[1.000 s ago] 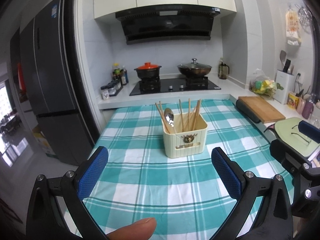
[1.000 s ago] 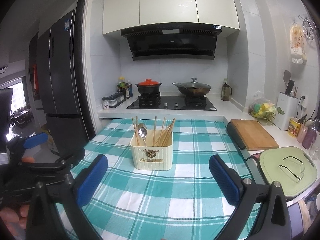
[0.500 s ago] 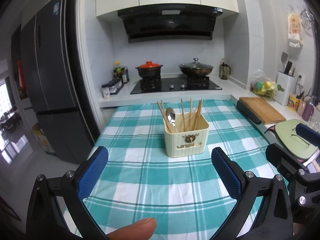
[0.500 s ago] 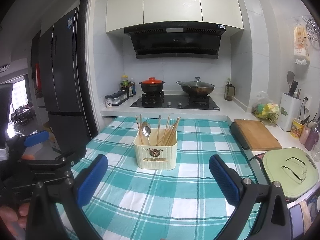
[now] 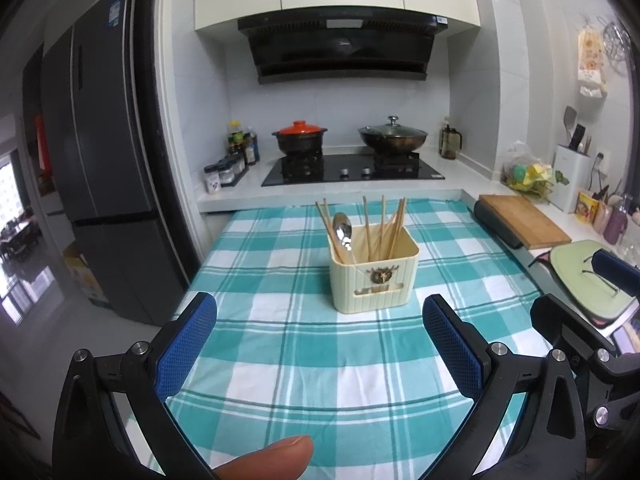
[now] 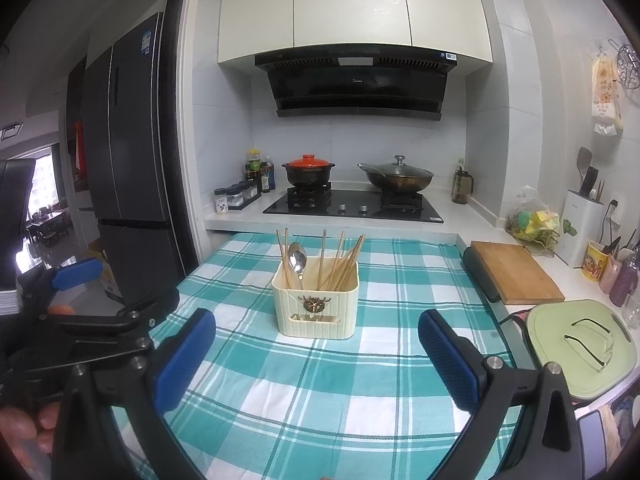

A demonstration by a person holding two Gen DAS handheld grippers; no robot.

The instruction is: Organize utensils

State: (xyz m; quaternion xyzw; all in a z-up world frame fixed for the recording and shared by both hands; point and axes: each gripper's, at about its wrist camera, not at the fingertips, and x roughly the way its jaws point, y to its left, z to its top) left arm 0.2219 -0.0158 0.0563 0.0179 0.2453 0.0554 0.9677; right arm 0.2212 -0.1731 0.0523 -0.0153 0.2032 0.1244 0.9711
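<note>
Both grippers, left gripper (image 5: 320, 344) and right gripper (image 6: 316, 350), fingers spread wide and empty, holder (image 6: 315, 307) at 12 o'clock mid-table (image 6: 400, 412) with chopsticks (image 6: 340, 260) and spoon (image 6: 297, 261) upright inside: likely light, stiff, slippery, so pinch each on its exposed upper shaft.

Your left black two-finger gripper with blue ribbed pads (image 5: 320, 344): jaws spread wide, nothing between them, held level and pointing forward. Your thumb tip (image 5: 266, 458) shows at its lower edge.

Your right black gripper with matching blue pads (image 6: 318, 356): jaws equally wide apart, empty, level beside the left one.
</note>
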